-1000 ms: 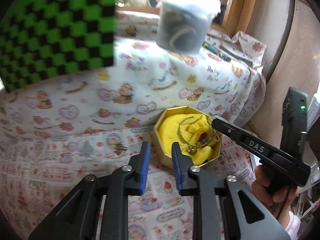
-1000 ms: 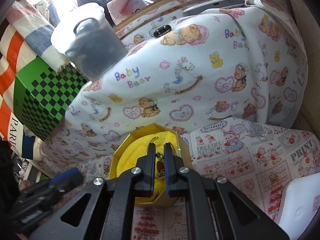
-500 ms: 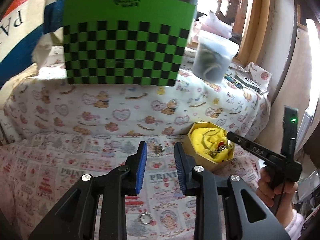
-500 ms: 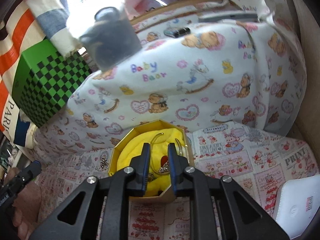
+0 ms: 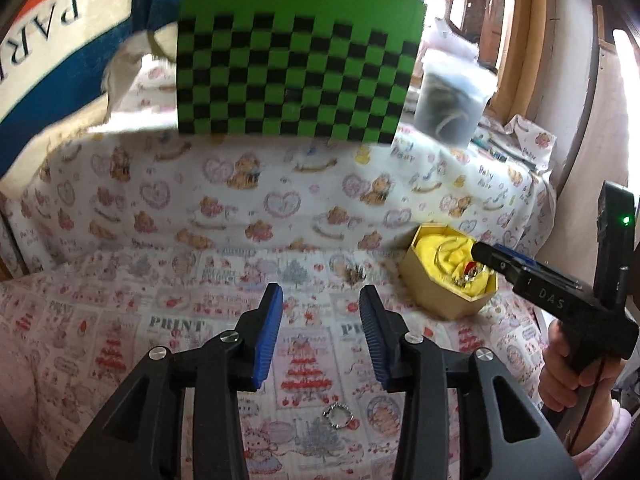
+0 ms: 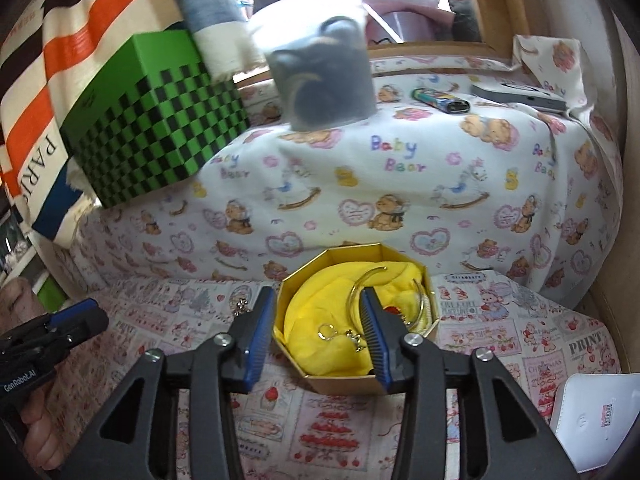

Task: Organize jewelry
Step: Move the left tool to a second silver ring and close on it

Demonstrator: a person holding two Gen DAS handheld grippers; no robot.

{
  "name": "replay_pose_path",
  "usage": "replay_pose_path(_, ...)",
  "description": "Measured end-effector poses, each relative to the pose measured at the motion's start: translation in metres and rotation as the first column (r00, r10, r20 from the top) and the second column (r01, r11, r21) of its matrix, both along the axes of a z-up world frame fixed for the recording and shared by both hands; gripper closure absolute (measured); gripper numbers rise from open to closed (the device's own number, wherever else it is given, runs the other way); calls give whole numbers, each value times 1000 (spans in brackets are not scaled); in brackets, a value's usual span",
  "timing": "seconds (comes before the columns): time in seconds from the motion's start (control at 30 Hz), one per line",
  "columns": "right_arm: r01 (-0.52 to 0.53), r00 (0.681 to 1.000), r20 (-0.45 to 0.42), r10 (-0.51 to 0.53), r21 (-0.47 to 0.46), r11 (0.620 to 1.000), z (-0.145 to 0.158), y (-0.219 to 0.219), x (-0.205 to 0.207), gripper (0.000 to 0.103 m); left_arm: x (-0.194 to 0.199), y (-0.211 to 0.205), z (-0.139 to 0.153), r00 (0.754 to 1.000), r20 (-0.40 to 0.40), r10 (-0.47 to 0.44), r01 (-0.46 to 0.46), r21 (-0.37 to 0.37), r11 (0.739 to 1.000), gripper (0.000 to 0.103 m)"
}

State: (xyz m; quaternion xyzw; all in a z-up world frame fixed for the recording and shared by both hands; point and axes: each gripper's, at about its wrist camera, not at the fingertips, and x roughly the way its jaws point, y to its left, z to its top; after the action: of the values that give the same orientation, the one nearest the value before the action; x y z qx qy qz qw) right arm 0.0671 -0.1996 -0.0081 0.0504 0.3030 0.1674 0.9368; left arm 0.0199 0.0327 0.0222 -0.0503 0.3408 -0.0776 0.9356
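Held the left gripper (image 5: 320, 320) spread wide with nothing between its blue pads, low over the printed cloth (image 5: 180, 320). Held the right gripper (image 6: 316, 320) just as wide and just as empty, straddling the near-left wall of the gold octagonal box (image 6: 340, 386): right finger inside over the yellow lining (image 6: 316, 312), left finger outside above the cloth. Counted, already in the box, thin gold bangles (image 6: 370, 278), a small hoop earring (image 6: 326, 330) and a red-stoned piece (image 6: 394, 311). Found two pieces lying loose on the cloth. Spotted a small toothed ring (image 5: 338, 416) flat on the print, not ahead of the left fingertips but behind them, toward the wrist and a little right of the centre line. Spotted a dark little trinket (image 5: 354, 274) ahead of those same fingertips and slightly to the right, between them and the box, just beside the box's left wall. Could not make out the trinket's long axis through the blur. Judged the left gripper nearer to both loose pieces, the trinket needing only a short reach forward and right, the ring a pull back first. Judged the box itself well to the right of the left gripper's line.
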Motion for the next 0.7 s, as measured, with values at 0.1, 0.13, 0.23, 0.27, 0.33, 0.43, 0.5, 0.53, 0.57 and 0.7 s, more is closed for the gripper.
replay_pose_path(0.1,-10,1000,2,10,-38,999,-2,6,0,56,3,0,-12,998,-60,4,-4,14,1000,64)
replay_pose_path(0.13,-13,1000,-1,13,-44,999,-2,7,-1,53,5,0,-18,996,-90,8,-6,20,1000,64)
replay_pose_path(0.23,-2,1000,8,2,-53,999,0,11,-5,49,8,-1,-30,985,-172,3,0,17,1000,64)
replay_pose_path(0.27,17,1000,8,-17,-61,998,0,13,-6,47,9,-2,-34,979,-202,12,-8,24,1000,64)
replay_pose_path(0.33,34,999,-15,-36,-89,995,1,16,-7,42,11,-2,-41,963,-268,35,-26,37,999,64)
replay_pose_path(0.43,30,996,-83,-38,-93,995,2,20,-8,41,12,-2,-50,938,-347,8,-12,-9,1000,65)
replay_pose_path(0.5,19,994,-104,-29,-93,996,3,22,-11,39,10,-4,-53,928,-373,-6,-3,-22,1000,69)
replay_pose_path(0.53,17,993,-111,-29,-102,995,3,24,-11,39,8,-6,-53,926,-377,-15,7,-22,1000,71)
replay_pose_path(0.57,17,993,-118,-32,-123,992,2,26,-12,38,7,-8,-52,926,-377,-19,14,-16,1000,71)
replay_pose_path(0.7,6,991,-134,-28,-162,987,-5,34,-11,38,3,-19,-53,924,-380,-41,50,13,999,72)
